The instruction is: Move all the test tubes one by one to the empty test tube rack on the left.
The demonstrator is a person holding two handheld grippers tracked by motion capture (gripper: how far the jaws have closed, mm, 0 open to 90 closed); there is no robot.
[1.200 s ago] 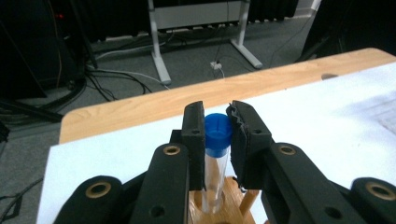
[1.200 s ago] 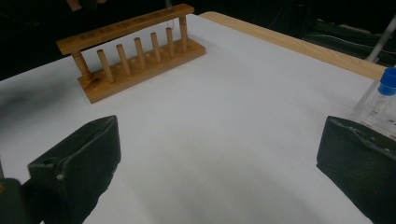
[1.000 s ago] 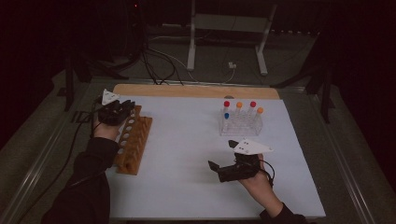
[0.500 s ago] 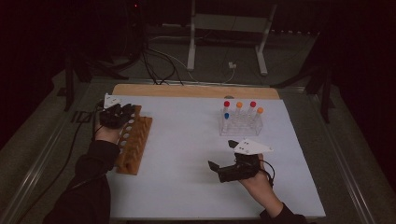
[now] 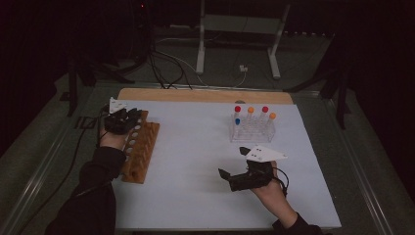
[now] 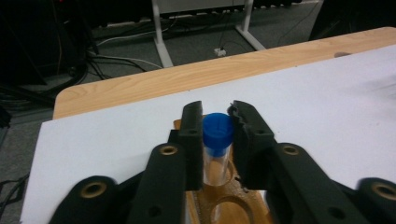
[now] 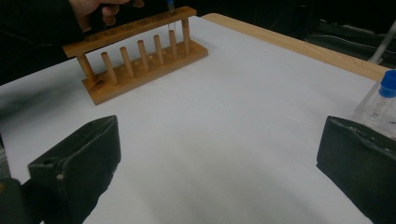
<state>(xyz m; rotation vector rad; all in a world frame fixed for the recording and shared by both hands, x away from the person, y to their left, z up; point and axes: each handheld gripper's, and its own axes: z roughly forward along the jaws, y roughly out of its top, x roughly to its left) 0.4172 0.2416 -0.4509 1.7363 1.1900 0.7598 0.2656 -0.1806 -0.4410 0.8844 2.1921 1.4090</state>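
My left gripper (image 6: 217, 128), low in the frame, has just been easing its jaws apart around a blue-capped tube (image 6: 217, 140); one pad looks just clear of the cap, though I can't be sure. The tube stands upright in the end hole of the wooden rack (image 5: 139, 149) at left. My right gripper (image 5: 232, 176), lower centre, gapes wide and empty. The clear rack (image 5: 252, 129) at upper right holds several capped tubes.
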